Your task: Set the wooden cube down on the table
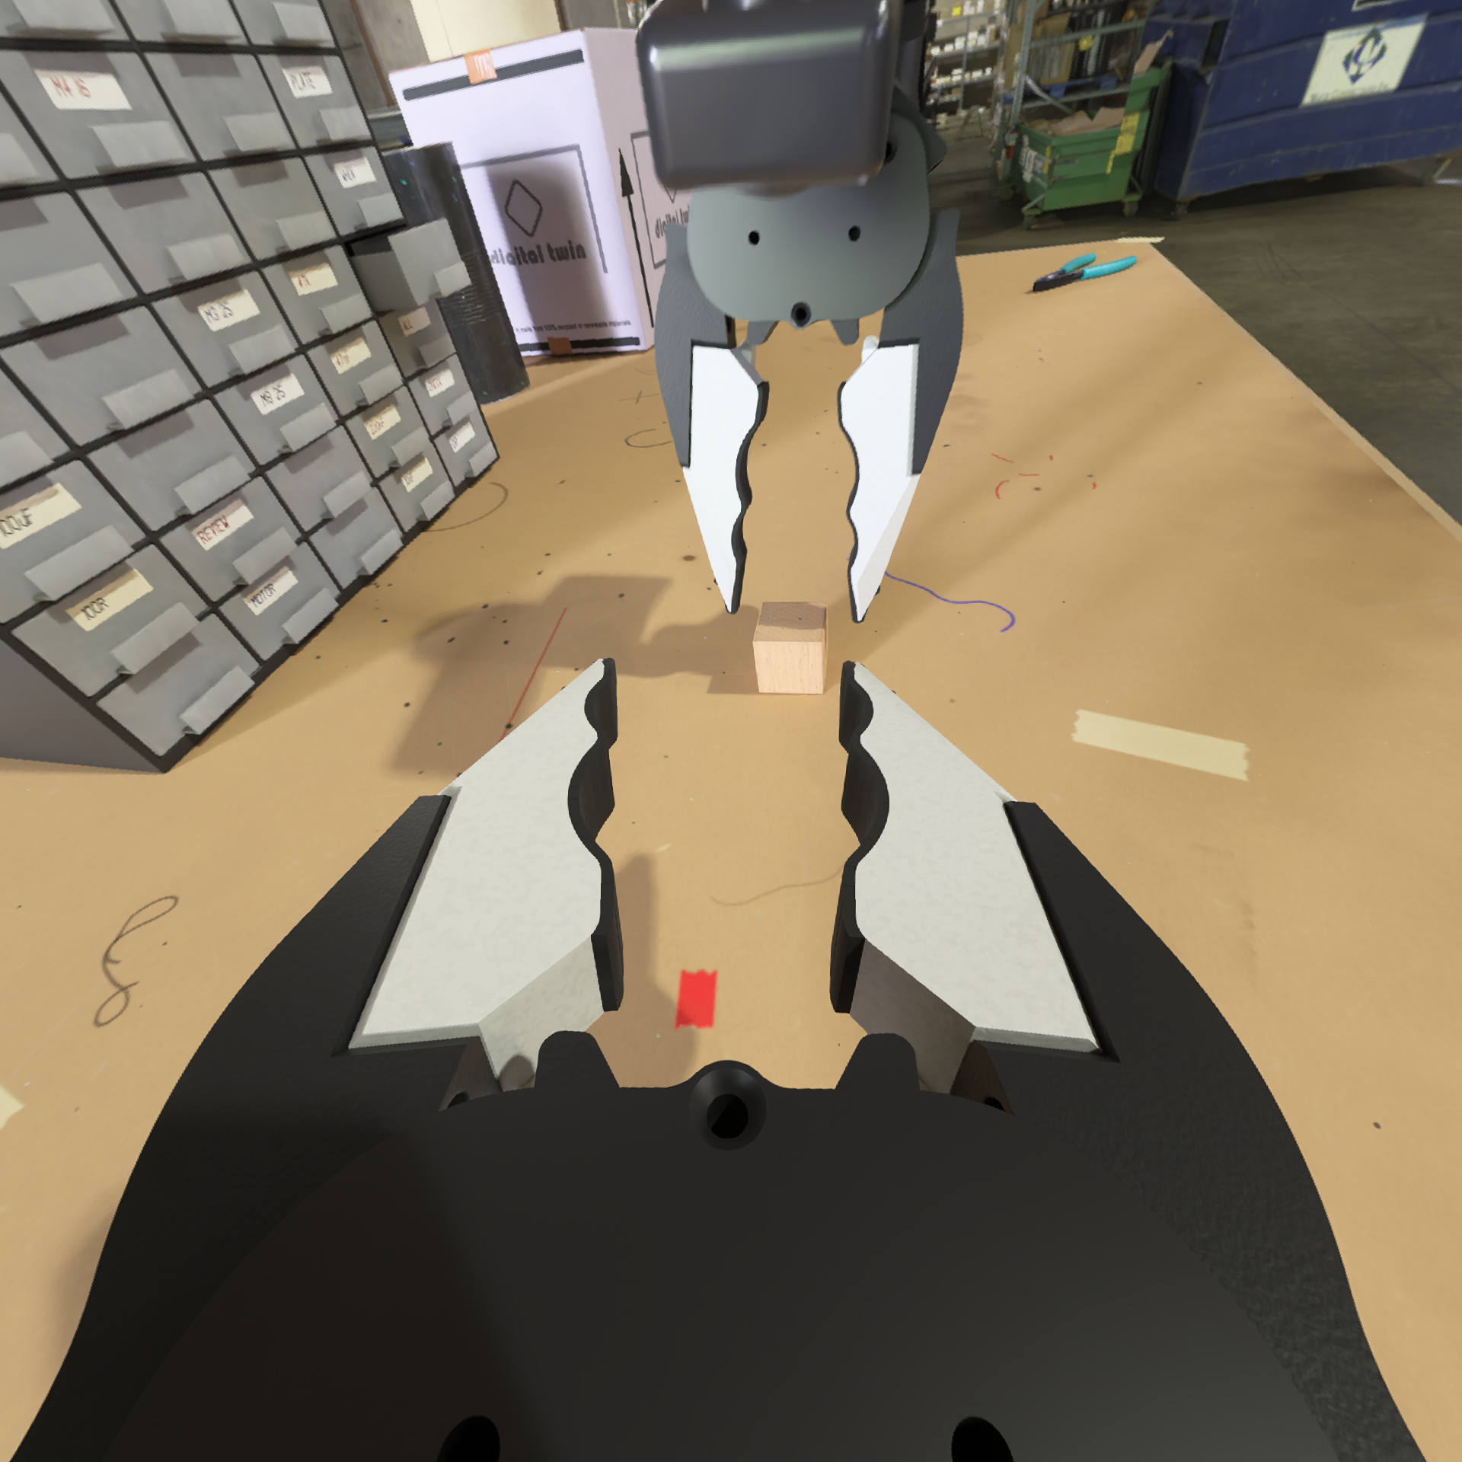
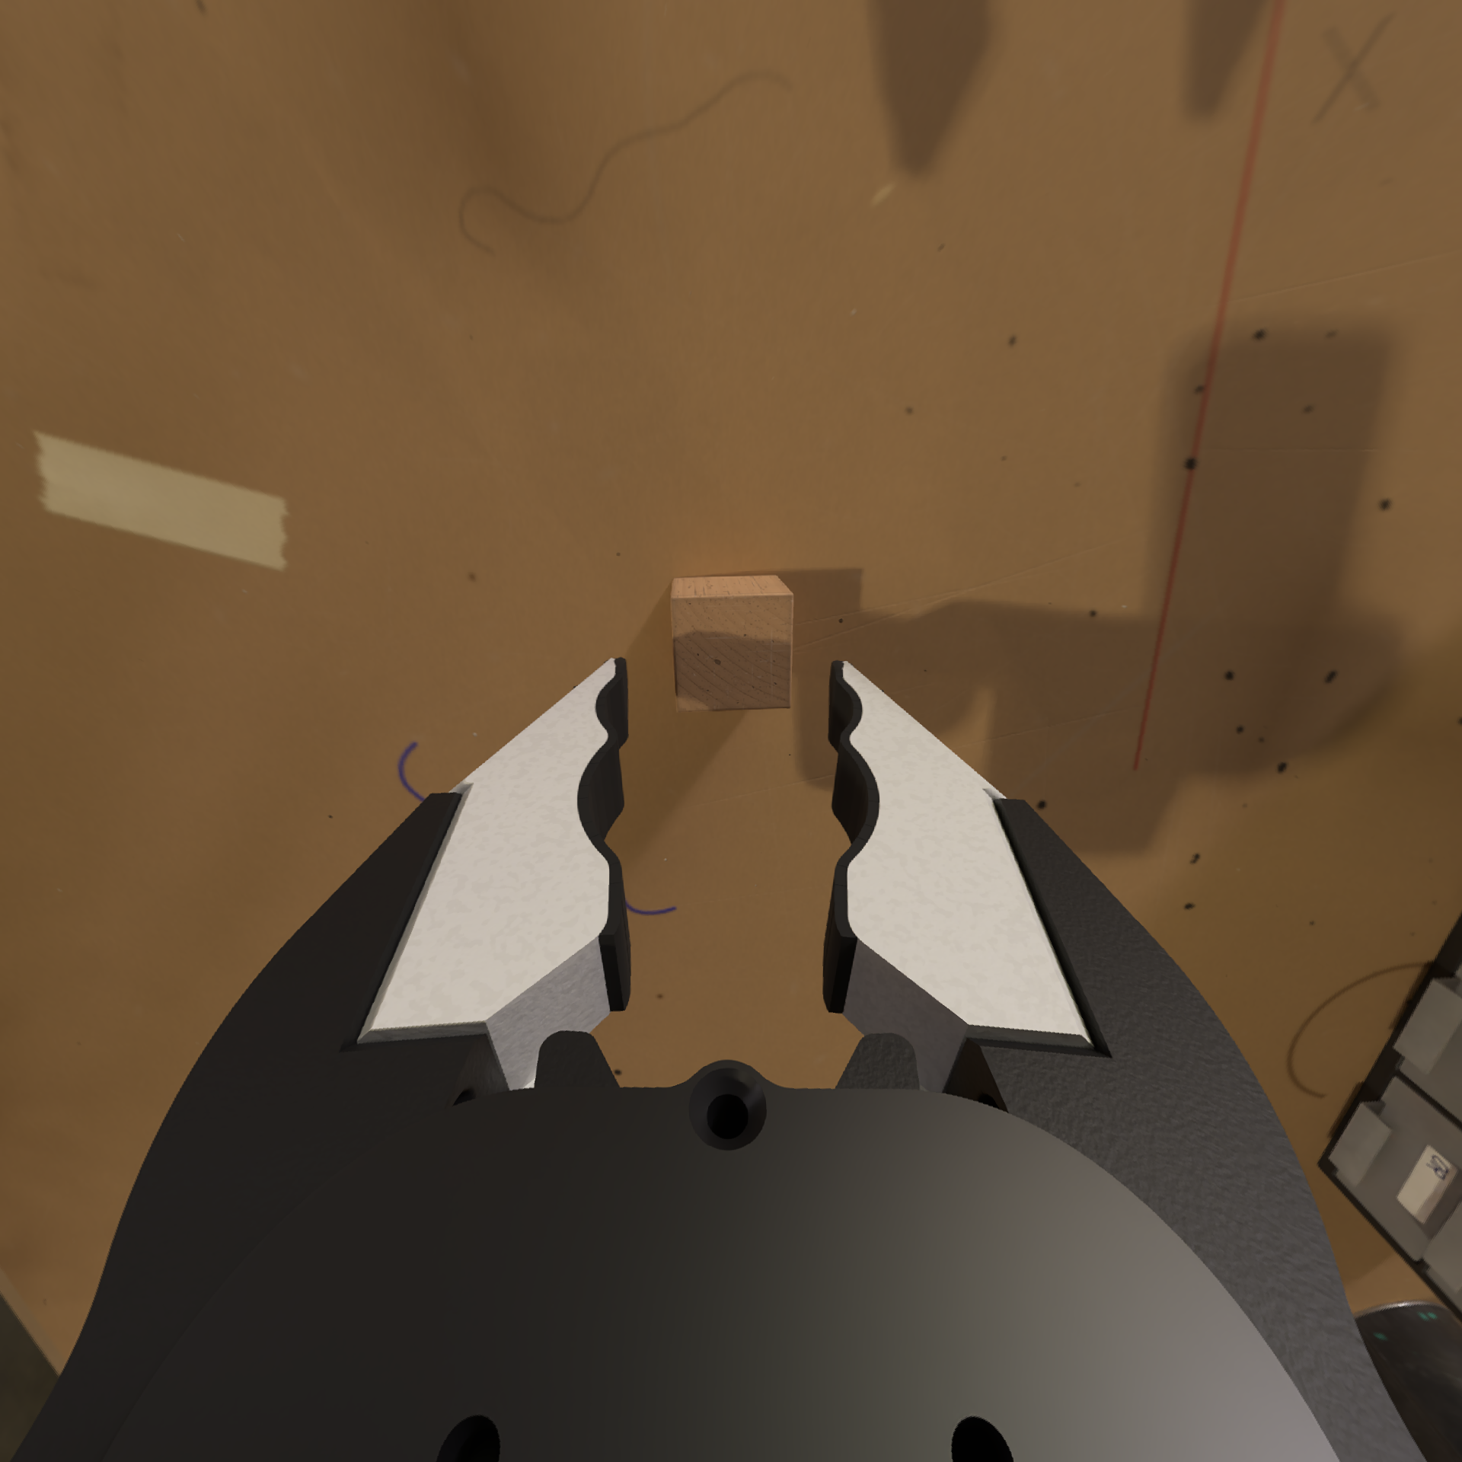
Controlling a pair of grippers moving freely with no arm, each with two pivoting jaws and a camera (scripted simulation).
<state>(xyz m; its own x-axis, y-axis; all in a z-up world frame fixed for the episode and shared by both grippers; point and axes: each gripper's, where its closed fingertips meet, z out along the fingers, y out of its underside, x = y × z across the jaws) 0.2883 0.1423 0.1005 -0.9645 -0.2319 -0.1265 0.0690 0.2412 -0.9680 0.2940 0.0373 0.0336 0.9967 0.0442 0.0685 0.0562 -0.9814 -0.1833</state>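
Two grippers show in the left wrist view. The left gripper [image 1: 728, 672] sits low in the foreground, its jaws spread wide with nothing between them, only bare brown surface [image 1: 1107, 910] and a small red tape patch [image 1: 696, 998] below. Just ahead of its fingertips the wooden cube [image 1: 789, 647] rests flat on the surface, free of both grippers. The right gripper [image 1: 795, 613] hangs over the cube from the far side, pointing down, jaws parted and empty, its tips either side of the cube's far top edge without touching it. To the left a grey drawer cabinet [image 1: 198, 380] stands close, with a white cardboard box [image 1: 546, 198] and a dark cylinder [image 1: 467, 277] behind it. A strip of masking tape [image 1: 1160, 744] lies to the right, teal-handled pliers [image 1: 1084, 270] near the far edge, and a green cart [image 1: 1084, 150] and blue container [image 1: 1305, 87] off the surface beyond. Nothing stands between the left gripper and the cube.

In the right wrist view, the right gripper [image 2: 726, 672] looks almost straight down, jaws wide and holding nothing. The cube [image 2: 732, 642] lies on the surface [image 2: 316, 277] just past the fingertips, slightly nearer the left finger, partly in shadow. The masking tape [image 2: 162, 498] lies well to the left, a thin red line [image 2: 1202, 411] runs on the right, and a corner of the cabinet [image 2: 1408, 1131] shows at the lower right.
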